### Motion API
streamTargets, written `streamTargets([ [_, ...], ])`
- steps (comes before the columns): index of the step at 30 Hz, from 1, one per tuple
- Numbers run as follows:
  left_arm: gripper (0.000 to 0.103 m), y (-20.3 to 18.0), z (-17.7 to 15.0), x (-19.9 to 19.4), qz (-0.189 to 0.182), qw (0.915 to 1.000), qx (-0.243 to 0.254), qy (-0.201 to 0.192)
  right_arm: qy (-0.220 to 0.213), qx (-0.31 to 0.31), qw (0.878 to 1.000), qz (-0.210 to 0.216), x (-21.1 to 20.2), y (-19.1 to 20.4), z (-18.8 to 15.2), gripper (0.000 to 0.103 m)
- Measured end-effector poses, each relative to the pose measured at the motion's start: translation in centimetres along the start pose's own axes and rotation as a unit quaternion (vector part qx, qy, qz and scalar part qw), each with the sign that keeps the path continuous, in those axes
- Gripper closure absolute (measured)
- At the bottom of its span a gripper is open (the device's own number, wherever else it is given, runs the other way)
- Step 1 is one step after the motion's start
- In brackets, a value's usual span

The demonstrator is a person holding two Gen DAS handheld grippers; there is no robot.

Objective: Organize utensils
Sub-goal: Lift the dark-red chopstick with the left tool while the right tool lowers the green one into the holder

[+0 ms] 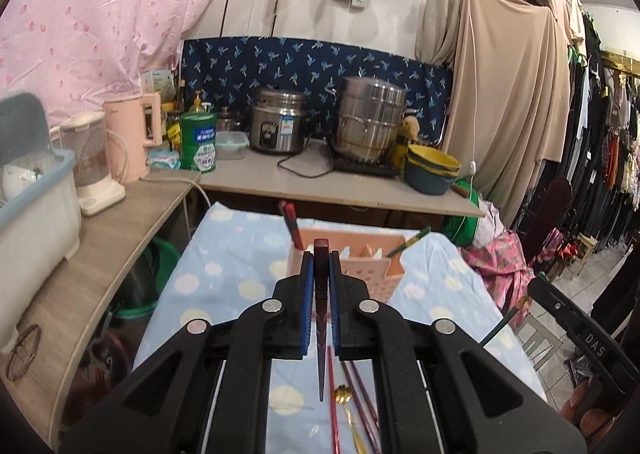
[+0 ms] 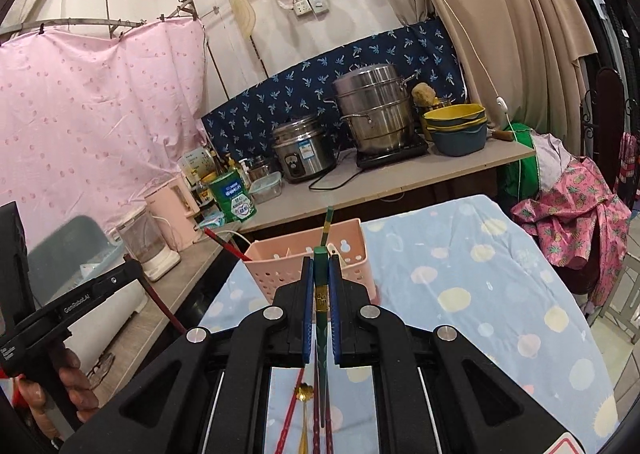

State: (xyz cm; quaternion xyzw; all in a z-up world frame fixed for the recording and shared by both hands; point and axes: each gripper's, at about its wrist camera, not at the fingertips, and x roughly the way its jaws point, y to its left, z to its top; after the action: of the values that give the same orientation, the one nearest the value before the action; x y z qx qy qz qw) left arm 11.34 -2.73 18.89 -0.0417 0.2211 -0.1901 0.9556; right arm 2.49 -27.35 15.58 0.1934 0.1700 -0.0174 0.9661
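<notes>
Dark red chopstick is clamped in the left tongs, green chopstick in the right tongs.

Dark-red chopstick, green chopstick – both clamped lengthwise.

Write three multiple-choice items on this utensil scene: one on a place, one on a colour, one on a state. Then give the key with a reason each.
1. Where is the pink basket?
A. On the dotted blue cloth
B. On the counter by the rice cooker
C. On the floor

2. What colour is the chopstick in the right gripper?
A. Red
B. Green
C. White

3. How is the left gripper?
A. Wide open
B. Shut on a dark red chopstick
C. Shut on a spoon

Key: 1 A, the basket stands on the cloth; 2 B, a green stick sits between the blue pads; 3 B, its pads pinch the dark red stick.
</notes>
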Motion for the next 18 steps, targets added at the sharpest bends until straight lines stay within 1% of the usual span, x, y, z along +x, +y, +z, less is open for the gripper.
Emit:
streamTargets([
  [7,0.096,-1.5,4.7,-0.2,-0.009,0.9986,0.002,-0.053,-0.044,0.007,0.999,0.02,0.8,1.0,4.1,0.096],
  [11,0.096,-1.6,7.7,0.3,-0.011,0.9968,-0.002,-0.079,-0.079,0.013,0.996,0.029,1.4,1.6,6.9,0.096],
  [15,0.096,-1.4,10.3,1.2,-0.01,0.9948,-0.006,-0.101,-0.105,0.026,0.993,0.037,2.7,2.1,9.6,0.096],
  [18,0.096,-1.4,11.4,2.1,-0.009,0.9937,-0.006,-0.112,-0.122,0.032,0.991,0.039,4.0,2.2,11.3,0.096],
])
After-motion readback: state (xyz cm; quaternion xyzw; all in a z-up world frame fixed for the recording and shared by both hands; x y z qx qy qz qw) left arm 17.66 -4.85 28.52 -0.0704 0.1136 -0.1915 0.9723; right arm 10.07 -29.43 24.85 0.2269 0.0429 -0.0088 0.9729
